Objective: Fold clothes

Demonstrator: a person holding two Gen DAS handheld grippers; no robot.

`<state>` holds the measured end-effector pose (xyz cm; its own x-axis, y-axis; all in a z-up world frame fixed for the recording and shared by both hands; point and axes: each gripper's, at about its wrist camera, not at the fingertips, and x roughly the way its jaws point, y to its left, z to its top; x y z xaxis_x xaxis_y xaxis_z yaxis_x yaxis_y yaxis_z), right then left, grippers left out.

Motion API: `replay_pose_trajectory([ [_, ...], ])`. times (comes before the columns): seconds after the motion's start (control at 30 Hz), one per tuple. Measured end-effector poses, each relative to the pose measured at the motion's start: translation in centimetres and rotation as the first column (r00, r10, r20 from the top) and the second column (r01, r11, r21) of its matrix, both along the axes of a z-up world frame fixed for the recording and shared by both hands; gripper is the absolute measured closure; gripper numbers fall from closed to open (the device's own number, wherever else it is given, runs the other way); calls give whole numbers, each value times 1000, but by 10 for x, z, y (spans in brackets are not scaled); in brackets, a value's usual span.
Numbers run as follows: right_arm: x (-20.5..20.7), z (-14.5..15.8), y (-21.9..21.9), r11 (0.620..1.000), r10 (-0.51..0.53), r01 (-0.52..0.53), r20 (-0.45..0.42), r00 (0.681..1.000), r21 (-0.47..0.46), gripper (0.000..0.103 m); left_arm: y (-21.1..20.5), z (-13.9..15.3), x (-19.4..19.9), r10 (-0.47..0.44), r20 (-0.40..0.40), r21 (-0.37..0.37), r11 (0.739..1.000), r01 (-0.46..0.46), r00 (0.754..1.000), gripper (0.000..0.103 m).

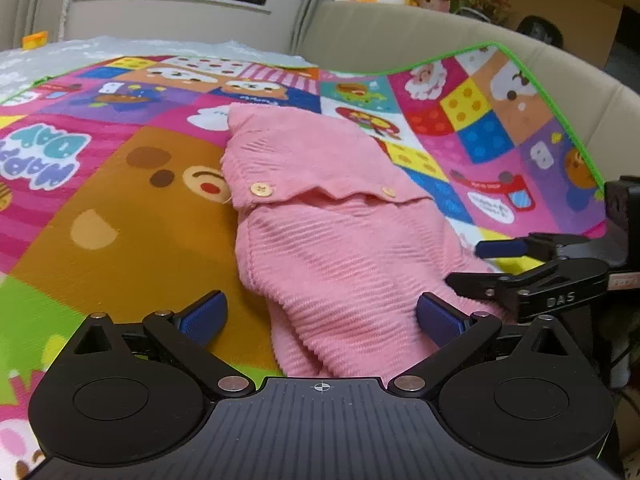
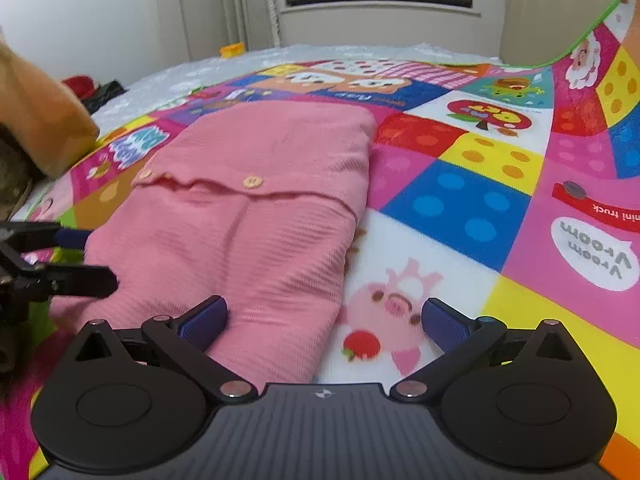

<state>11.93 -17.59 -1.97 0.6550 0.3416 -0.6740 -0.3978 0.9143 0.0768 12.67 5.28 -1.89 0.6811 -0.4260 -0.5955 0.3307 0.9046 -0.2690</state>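
While the pink knit garment (image 1: 320, 240) lies folded on the colourful play mat (image 1: 120, 220), buttoned flap across its middle, the left gripper (image 1: 322, 316) sits spread wide over its near end. Over on the other side, the right gripper (image 2: 324, 318) gapes wide too, straddling the garment's near right edge.
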Motion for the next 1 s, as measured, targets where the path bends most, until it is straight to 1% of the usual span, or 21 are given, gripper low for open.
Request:
replay_pose_trajectory([
  [0.03, -3, 4, -1, 1000, 10, -10, 10, 1000, -12, 0, 1, 1, -1, 4, -5, 2, 1000, -4, 1000, 0],
  [0.07, -9, 8, 1, 999, 25, -24, 45, 999, -32, 0, 2, 1, -2, 9, -10, 4, 1000, -9, 1000, 0],
  [0.1, -18, 14, 3, 997, 56, -50, 100, 993, -62, 0, 2, 2, -3, 13, -16, 6, 1000, -13, 1000, 0],
  [0.17, -40, 22, 14, 981, 157, -128, 206, 966, -146, 0, 4, 3, -5, 19, -25, 5, 1000, -19, 1000, 0],
  [0.23, -57, 25, 28, 953, 258, -203, 254, 932, -225, 0, 5, 3, -4, 17, -29, 2, 1000, -17, 999, 0],
  [0.3, -70, 22, 44, 920, 342, -266, 256, 904, -289, 2, 5, 3, -4, 16, -29, 3, 1000, -16, 999, 0],
  [0.33, -73, 18, 52, 900, 383, -302, 239, 892, -314, 12, 5, 4, -4, 16, -29, 3, 1000, -16, 999, 0],
  [0.37, -76, 14, 60, 880, 419, -332, 225, 880, -341, 18, 5, 4, -4, 17, -30, 4, 1000, -17, 999, 0],
  [0.47, -84, -1, 78, 828, 485, -360, 228, 844, -429, 18, 5, 6, -5, 19, -28, 10, 1000, -18, 999, 0],
  [0.53, -85, -4, 84, 815, 501, -353, 254, 828, -459, 18, 6, 7, -8, 21, -21, 16, 1000, -21, 1000, 0],
  [0.57, -83, -2, 85, 818, 497, -350, 254, 830, -456, 18, 6, 8, -9, 22, -17, 18, 1000, -22, 1000, 0],
  [0.6, -79, -1, 86, 826, 486, -348, 248, 838, -443, 19, 7, 9, -10, 23, -14, 21, 1000, -23, 1000, 0],
  [0.63, -72, 2, 85, 841, 467, -348, 232, 853, -413, 25, 9, 11, -13, 25, -1, 23, 999, -25, 1000, 0],
  [0.67, -64, 4, 82, 864, 439, -350, 202, 875, -362, 33, 12, 14, -17, 28, 13, 25, 999, -28, 1000, 0],
  [0.7, -55, 7, 78, 889, 406, -346, 169, 898, -299, 36, 14, 17, -20, 30, 26, 26, 999, -30, 999, 0],
  [0.73, -44, 10, 71, 920, 361, -330, 129, 924, -212, 39, 17, 20, -23, 32, 40, 28, 999, -33, 999, 0],
  [0.77, -34, 13, 65, 943, 320, -308, 89, 943, -129, 40, 18, 23, -29, 19, 64, 45, 999, -22, 998, 0],
  [0.8, -27, 14, 59, 955, 292, -288, 59, 955, -67, 41, 20, 26, -35, 5, 89, 64, 998, -10, 996, 0],
  [0.83, -23, 14, 55, 961, 277, -276, 39, 960, -30, 41, 21, 29, -41, -11, 114, 83, 997, 1, 993, 0],
  [0.9, -14, 14, 47, 968, 248, -247, -3, 969, 44, 41, 19, 32, -51, -53, 146, 158, 987, 29, 988, 0],
  [1.0, -1, 14, 36, 969, 209, -196, -69, 976, 151, 41, 9, 27, -59, -113, 164, 261, 963, 67, 980, 0],
])
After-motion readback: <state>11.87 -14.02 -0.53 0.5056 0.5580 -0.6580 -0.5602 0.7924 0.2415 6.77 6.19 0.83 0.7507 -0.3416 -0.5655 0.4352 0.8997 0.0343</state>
